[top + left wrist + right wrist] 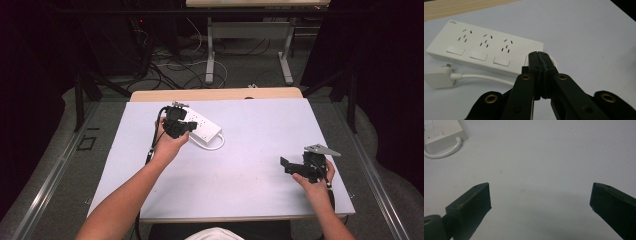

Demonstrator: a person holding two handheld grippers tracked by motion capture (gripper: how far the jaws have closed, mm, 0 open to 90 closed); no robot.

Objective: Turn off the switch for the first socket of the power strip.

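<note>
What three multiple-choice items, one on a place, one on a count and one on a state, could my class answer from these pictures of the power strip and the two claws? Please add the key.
1. Where does the power strip lie on the table?
A. far part, by the left claw
B. near edge, by the right claw
C. on the floor

2. How many rocker switches does the strip have?
A. one
B. three
C. five

3. How do the two claws stand?
A. both open
B. left open, right shut
C. left shut, right open

Key: 1 A, the high view shows the strip beside the left claw. 2 B, the left gripper view shows three switches, one under each socket group. 3 C, the left claw's jaws meet in its own view, while the right claw shows a wide gap.
</note>
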